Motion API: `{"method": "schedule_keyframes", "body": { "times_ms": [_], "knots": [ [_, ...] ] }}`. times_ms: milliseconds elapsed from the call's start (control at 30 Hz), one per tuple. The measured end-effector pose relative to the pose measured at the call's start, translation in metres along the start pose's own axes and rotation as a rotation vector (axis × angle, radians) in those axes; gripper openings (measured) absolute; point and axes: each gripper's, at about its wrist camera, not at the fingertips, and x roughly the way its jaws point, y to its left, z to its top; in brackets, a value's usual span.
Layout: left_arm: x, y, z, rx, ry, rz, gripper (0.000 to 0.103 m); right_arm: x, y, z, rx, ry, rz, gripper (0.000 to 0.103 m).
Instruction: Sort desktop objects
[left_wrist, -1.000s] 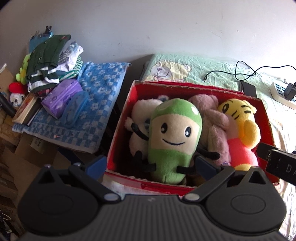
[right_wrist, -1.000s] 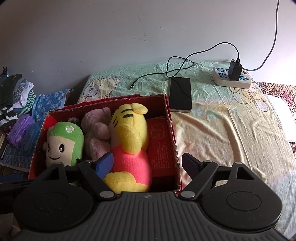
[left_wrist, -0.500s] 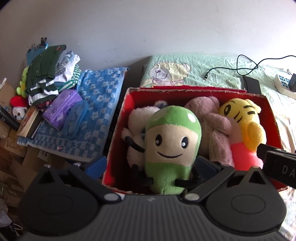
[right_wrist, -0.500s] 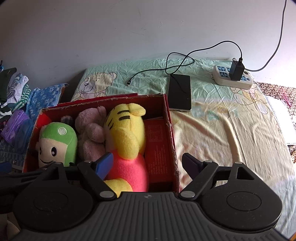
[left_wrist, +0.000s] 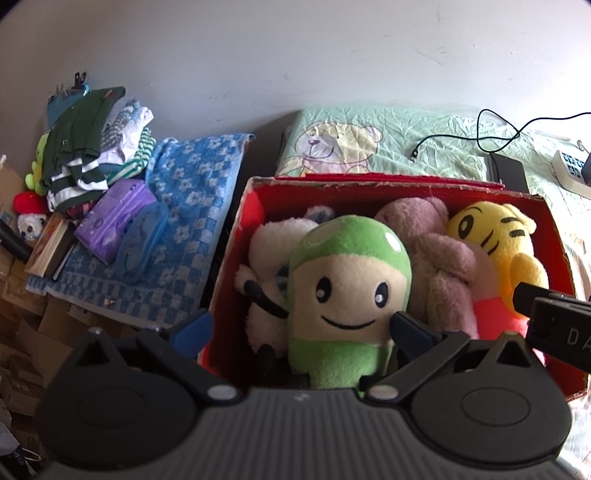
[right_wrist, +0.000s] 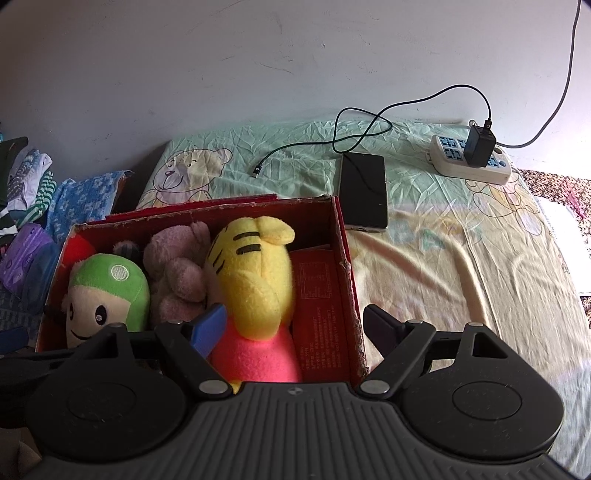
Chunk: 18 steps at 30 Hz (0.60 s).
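A red cardboard box (left_wrist: 236, 236) (right_wrist: 347, 273) stands on the bed and holds several plush toys: a green doll (left_wrist: 349, 291) (right_wrist: 107, 295), a white one (left_wrist: 267, 251), a mauve bear (left_wrist: 432, 258) (right_wrist: 173, 266) and a yellow tiger in pink (left_wrist: 495, 243) (right_wrist: 255, 280). My left gripper (left_wrist: 301, 328) is open, its fingers straddling the box's left wall and the green doll. My right gripper (right_wrist: 293, 325) is open, its fingers straddling the box's right wall. Neither holds anything.
A phone (right_wrist: 364, 192), a black cable (right_wrist: 354, 133) and a power strip with a charger (right_wrist: 472, 158) lie on the bear-print sheet (right_wrist: 443, 251). Left of the bed are a blue checked towel (left_wrist: 184, 206), a purple pack (left_wrist: 114, 218), folded clothes (left_wrist: 92, 147) and cardboard boxes (left_wrist: 22, 332).
Both grippers have drawn closer to the box and lower, so the toys look larger. Nothing was grasped or let go.
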Motion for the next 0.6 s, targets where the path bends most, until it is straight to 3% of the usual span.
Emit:
{"method": "schedule_keyframes", "body": {
  "times_ms": [600],
  "knots": [
    [-0.003,-0.006,-0.004,0.016,0.014,-0.004,0.102,0.006,-0.011,-0.005,0.045,0.034,0.012,0.083]
  ]
}}
